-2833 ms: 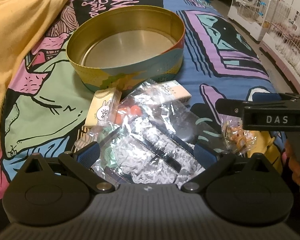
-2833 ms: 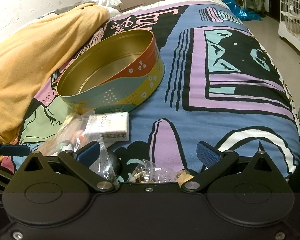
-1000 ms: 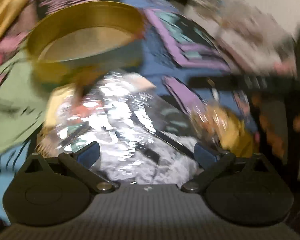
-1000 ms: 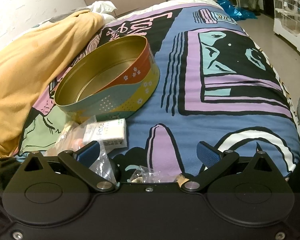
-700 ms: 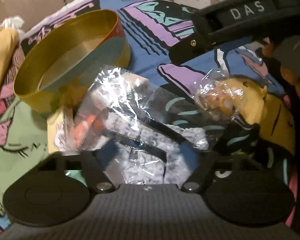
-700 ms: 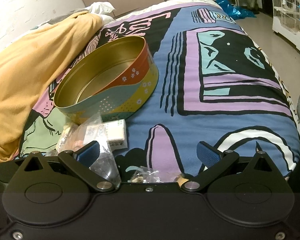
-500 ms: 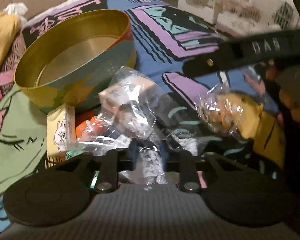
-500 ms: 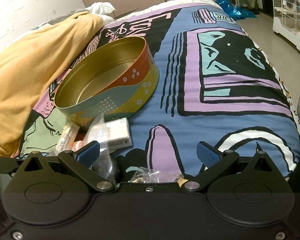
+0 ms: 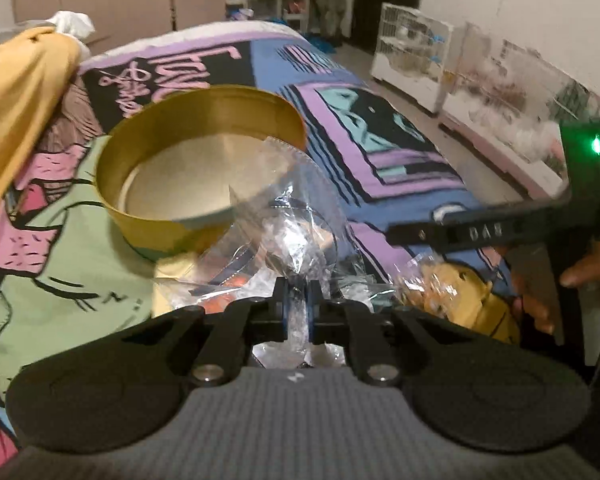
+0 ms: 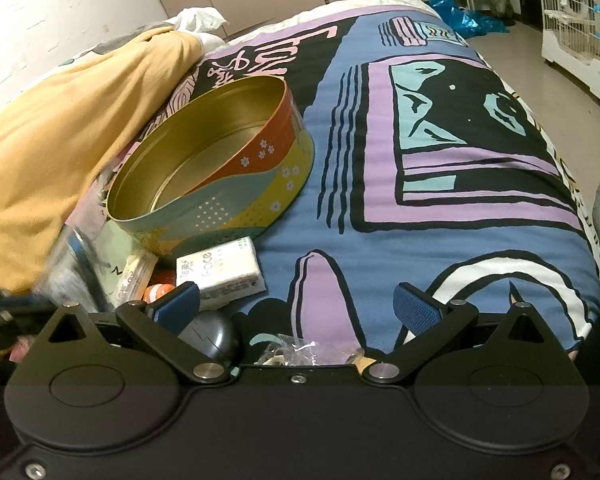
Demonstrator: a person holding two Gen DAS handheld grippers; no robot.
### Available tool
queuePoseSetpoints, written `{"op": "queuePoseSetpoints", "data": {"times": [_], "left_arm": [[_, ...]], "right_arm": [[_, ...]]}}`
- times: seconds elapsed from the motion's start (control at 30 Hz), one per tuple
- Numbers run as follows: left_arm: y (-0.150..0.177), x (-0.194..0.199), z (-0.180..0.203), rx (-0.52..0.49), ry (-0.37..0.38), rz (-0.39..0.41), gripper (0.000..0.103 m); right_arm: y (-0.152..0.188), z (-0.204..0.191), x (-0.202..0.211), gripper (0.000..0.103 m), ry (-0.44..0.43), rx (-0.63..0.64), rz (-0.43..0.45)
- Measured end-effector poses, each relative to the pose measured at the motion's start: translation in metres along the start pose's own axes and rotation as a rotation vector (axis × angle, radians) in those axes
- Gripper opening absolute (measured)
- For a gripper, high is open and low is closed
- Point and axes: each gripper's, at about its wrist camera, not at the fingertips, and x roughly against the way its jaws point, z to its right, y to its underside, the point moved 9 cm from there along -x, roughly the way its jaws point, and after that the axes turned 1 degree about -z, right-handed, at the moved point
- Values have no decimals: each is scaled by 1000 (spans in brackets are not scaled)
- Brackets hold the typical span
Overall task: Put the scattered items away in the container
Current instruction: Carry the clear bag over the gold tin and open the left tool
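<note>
The left gripper [image 9: 297, 307] is squeezing tight on a crinkly clear plastic bag [image 9: 284, 236], holding it up just in front of the round gold tin [image 9: 196, 168] on the bright bed cover [image 10: 440, 216]. The right gripper [image 10: 296, 306] is sitting wide open with nothing between its blue pads [image 10: 414, 307], just over a small bag of bits [image 10: 300, 350]. A white tissue pack [image 10: 220, 272] is lying right beside the tin, and a yellow blanket [image 10: 56, 148] is bunching up next to it.
</note>
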Motion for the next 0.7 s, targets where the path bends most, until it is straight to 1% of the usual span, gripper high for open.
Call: {"op": "queuePoseSetpoints", "data": {"times": [0.17,0.4,0.53,0.7], "left_arm": [[-12,10,-13,27,-22,25,9],[-38,20,-31,37,-56,72,9],[-60,18,-43,41,-87,100,9],[-85,9,-53,49,-108,115,9]], "right_arm": [[2,-2,-2,103,3,12,-9],[6,-3,-6,103,-8,14,-38],[8,-4,-7,103,-13,19,-49],[10,-4,-6,103,-19,16,-63]]}}
